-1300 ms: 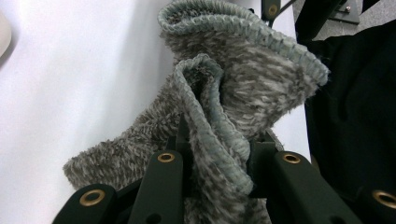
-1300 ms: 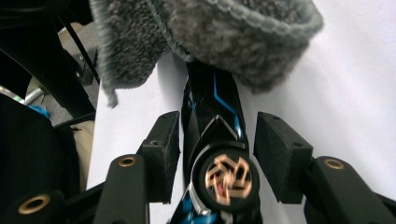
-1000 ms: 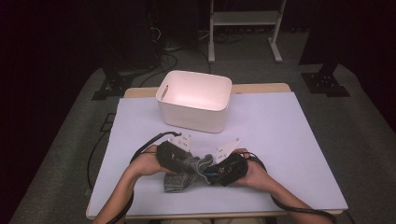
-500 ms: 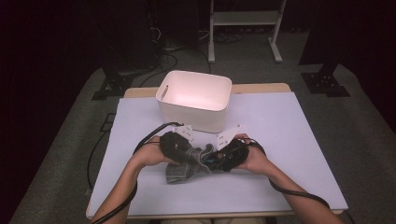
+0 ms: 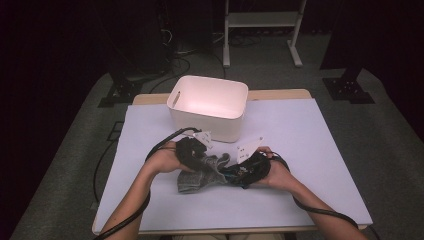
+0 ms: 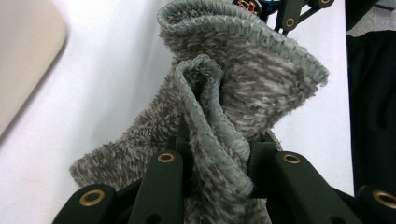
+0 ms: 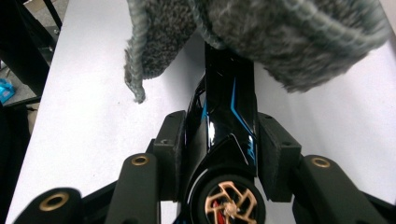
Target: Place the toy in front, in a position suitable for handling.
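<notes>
A fuzzy grey knit sock [image 5: 204,172] lies on the white table sheet in front of the bin. My left gripper [image 5: 194,152] is shut on the sock's ribbed cuff [image 6: 219,140], and the cuff's opening stands up in the left gripper view. My right gripper [image 5: 245,170] is shut on a glossy black toy car [image 7: 228,126] with blue stripes and a bronze wheel. The car's nose goes under the sock's edge [image 7: 243,32] at the cuff opening. Both grippers sit close together at the table's front middle.
A white plastic bin [image 5: 209,106] stands empty behind the grippers at the table's back middle. The white sheet [image 5: 310,150] covers the tabletop, with room left and right. Black cables [image 5: 160,145] trail from both grippers. A stand and dark equipment sit on the floor beyond.
Both grippers have moved forward and closer together, toward the bin. The sock has bunched up between them, and the car's nose has reached the cuff opening.
</notes>
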Tool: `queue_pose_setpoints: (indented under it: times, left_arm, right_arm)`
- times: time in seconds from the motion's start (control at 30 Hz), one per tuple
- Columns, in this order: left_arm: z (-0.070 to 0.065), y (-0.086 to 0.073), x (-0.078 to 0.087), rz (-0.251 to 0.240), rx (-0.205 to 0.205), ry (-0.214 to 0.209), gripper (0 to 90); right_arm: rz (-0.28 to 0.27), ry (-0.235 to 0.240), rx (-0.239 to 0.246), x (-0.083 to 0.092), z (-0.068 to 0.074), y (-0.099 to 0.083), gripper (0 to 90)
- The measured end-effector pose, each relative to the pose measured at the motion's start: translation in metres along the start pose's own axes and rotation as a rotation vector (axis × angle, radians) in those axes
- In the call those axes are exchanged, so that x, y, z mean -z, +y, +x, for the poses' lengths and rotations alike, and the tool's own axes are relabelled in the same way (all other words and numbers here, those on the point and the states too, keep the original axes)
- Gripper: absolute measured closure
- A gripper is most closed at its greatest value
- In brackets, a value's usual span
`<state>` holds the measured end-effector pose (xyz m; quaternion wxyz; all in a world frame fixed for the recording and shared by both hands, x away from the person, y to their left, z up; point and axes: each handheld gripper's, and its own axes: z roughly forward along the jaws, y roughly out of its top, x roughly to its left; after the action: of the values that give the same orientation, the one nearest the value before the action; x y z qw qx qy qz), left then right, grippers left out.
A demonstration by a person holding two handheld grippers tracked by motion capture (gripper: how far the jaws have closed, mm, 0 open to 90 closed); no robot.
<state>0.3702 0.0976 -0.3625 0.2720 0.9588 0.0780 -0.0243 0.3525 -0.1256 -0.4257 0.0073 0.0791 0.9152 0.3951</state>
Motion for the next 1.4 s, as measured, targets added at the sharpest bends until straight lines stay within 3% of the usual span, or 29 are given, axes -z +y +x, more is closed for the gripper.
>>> queue_pose_setpoints:
  times: [0.13, 0.3, 0.4, 0.5, 0.73, 1.0, 1.2, 1.4]
  left_arm:
    - [-0.001, -0.003, -0.002, -0.01, -0.007, -0.021, 72.7]
    - [-0.006, -0.01, -0.002, -0.031, 0.003, -0.05, 72.8]
    - [-0.011, -0.012, -0.002, -0.023, -0.005, -0.057, 72.8]
    - [-0.016, -0.014, -0.003, -0.019, -0.013, -0.064, 72.8]
    - [-0.021, -0.023, -0.005, -0.045, -0.004, -0.094, 72.8]
    - [-0.03, -0.03, -0.011, -0.053, -0.007, -0.126, 72.8]
    - [-0.036, -0.036, -0.016, -0.059, -0.01, -0.149, 72.8]
    - [-0.041, -0.04, -0.029, -0.036, -0.009, -0.184, 72.9]
  right_arm:
    - [-0.001, -0.007, -0.014, 0.001, 0.003, -0.001, 54.7]
    - [-0.015, 0.025, -0.071, 0.002, 0.003, -0.006, 48.3]
    - [-0.033, 0.062, -0.13, 0.004, 0.003, -0.006, 42.2]
    - [-0.031, 0.058, -0.157, 0.004, 0.005, -0.006, 38.7]
    - [-0.04, 0.026, -0.159, 0.006, 0.014, -0.009, 34.3]
    - [-0.007, 0.016, -0.167, 0.003, 0.022, -0.013, 24.8]
    - [0.012, 0.006, -0.116, 0.002, 0.026, -0.014, 20.5]
    - [0.078, 0.009, -0.095, -0.006, 0.031, -0.019, 18.0]
